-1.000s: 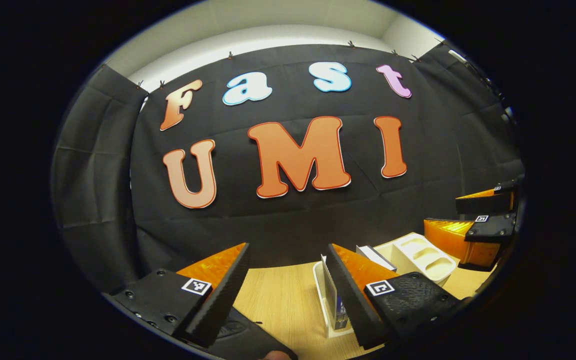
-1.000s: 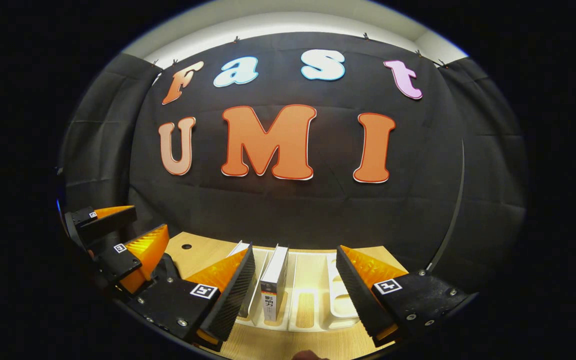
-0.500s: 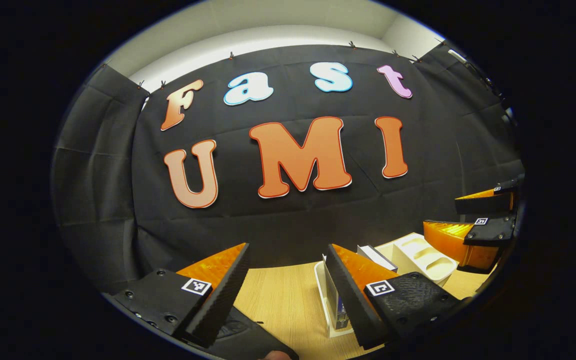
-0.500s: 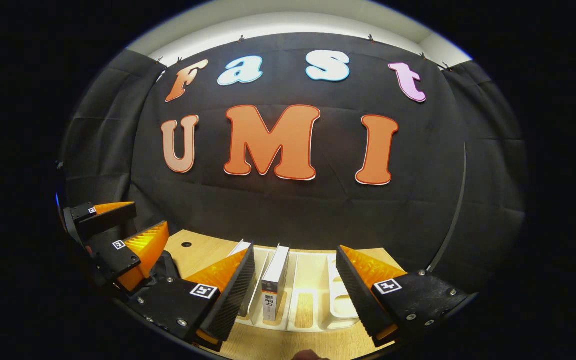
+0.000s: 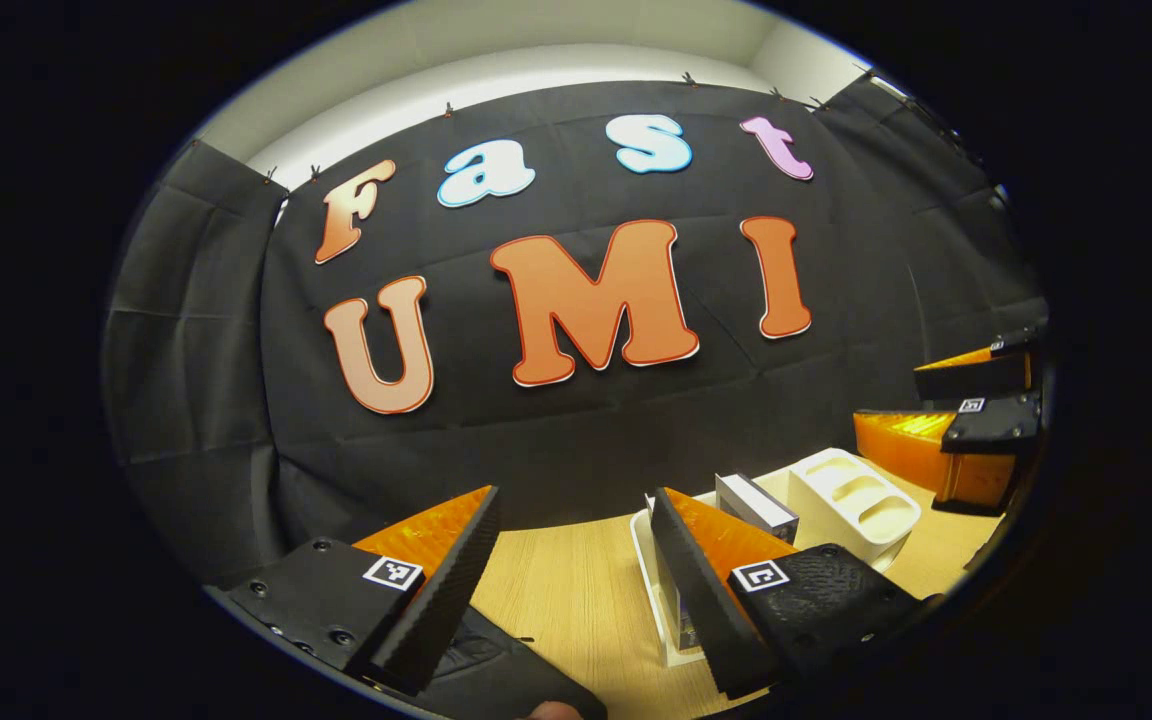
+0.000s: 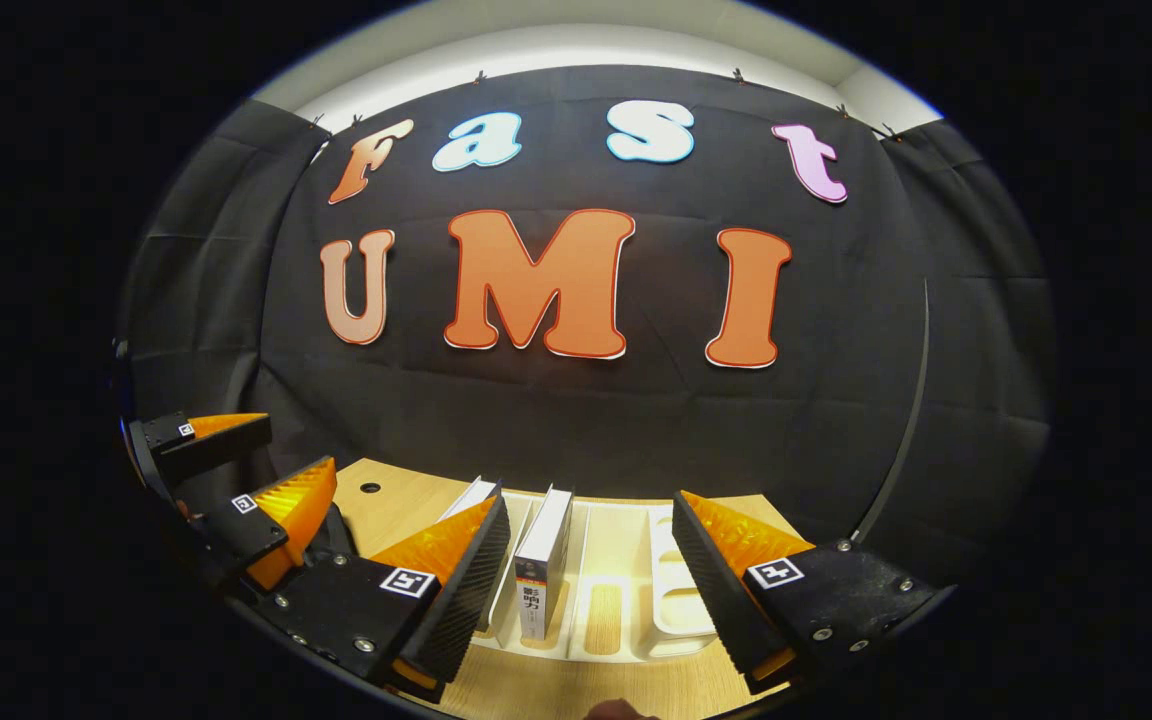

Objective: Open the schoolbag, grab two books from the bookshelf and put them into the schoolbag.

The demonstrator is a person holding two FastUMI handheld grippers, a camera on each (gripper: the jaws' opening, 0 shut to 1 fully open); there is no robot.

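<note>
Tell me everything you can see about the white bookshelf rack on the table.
The bookshelf is a low white rack, plastic by its look, with upright dividers forming slots and oval cutouts in its base. It sits flat on the wooden table near the black cloth wall. Two books stand in its left slots, one upright with a white cover; the right slots hold nothing. Neither gripper touches it.

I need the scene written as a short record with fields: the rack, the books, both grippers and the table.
rack: white slotted bookshelf on the table
books: two upright in the rack's left slots; white book between the right gripper's fingers but not touched; second book partly hidden behind the left finger
right gripper: open, over the rack
left gripper: open, over the table, holding nothing, left of the rack
table: light wood
schoolbag: dark item at the lower edge may be it; cannot tell
</note>
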